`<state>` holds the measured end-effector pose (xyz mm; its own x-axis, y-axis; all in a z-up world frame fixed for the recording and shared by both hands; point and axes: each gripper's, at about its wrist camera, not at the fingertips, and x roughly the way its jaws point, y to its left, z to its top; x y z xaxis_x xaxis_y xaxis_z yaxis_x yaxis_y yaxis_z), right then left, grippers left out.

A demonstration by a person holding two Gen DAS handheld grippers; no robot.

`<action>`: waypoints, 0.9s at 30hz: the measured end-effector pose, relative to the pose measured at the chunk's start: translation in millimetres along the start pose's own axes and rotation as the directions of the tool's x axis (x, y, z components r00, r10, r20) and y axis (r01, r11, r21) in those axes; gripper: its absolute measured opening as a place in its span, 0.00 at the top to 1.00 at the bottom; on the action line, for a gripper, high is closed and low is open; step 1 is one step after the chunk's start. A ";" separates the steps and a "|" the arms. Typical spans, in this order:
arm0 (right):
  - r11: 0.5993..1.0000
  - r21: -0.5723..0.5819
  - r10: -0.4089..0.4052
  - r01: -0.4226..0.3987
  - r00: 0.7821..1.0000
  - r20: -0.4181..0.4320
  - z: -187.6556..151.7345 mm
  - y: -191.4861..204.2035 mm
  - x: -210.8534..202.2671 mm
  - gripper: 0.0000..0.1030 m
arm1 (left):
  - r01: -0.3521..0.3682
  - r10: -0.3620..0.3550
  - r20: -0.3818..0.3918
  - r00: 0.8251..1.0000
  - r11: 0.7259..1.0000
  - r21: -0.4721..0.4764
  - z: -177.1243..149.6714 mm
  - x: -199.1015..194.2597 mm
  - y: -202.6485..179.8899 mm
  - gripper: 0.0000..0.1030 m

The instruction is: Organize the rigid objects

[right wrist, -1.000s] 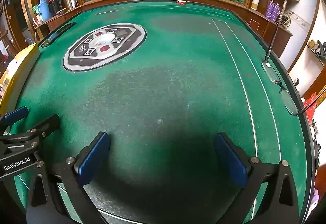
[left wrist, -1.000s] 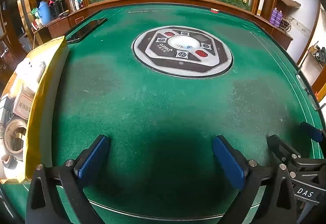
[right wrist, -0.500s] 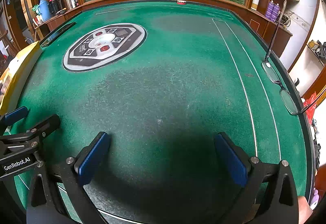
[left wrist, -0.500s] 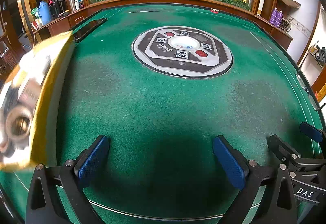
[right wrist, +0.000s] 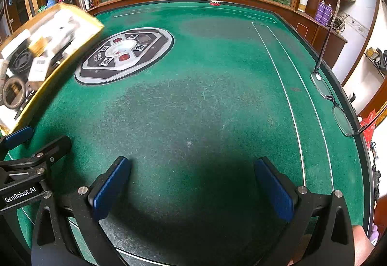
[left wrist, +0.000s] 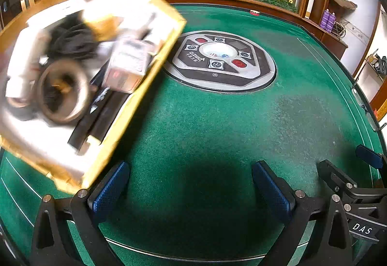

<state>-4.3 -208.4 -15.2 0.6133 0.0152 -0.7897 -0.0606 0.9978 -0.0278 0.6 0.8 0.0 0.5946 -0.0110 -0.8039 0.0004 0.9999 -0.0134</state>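
A gold-rimmed box (left wrist: 167, 48), blurred by motion, tilts up at the left with its open side toward me. Inside are a tape roll (left wrist: 63, 90), a small white carton (left wrist: 128, 67), black cables and other items. The box also shows in the right wrist view (right wrist: 79, 34). My left gripper (left wrist: 191, 188) is open and empty, low over the green felt, just right of the box's near corner. My right gripper (right wrist: 191, 186) is open and empty over bare felt. Each gripper shows at the edge of the other's view.
The green felt table (right wrist: 205, 101) has a grey and black control panel (left wrist: 220, 60) at its centre. A pair of glasses (right wrist: 331, 96) lies at the right rim. A wooden ledge with a planter runs along the far edge.
The gold box has swung up and rightward from the table's left edge, tipping its contents into view. Both grippers have stayed still and open.
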 end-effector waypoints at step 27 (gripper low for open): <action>1.000 -0.001 0.001 -0.001 1.000 0.000 -1.0 0.4 1.5 0.00 | -0.001 0.001 -0.001 1.000 1.000 0.000 11.4 -7.3 -4.7 0.00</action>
<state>-4.2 -208.1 -17.1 0.6134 0.0163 -0.7896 -0.0624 0.9977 -0.0279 5.4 -3.7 12.7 0.5935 -0.0102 -0.8048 0.0000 0.9999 -0.0127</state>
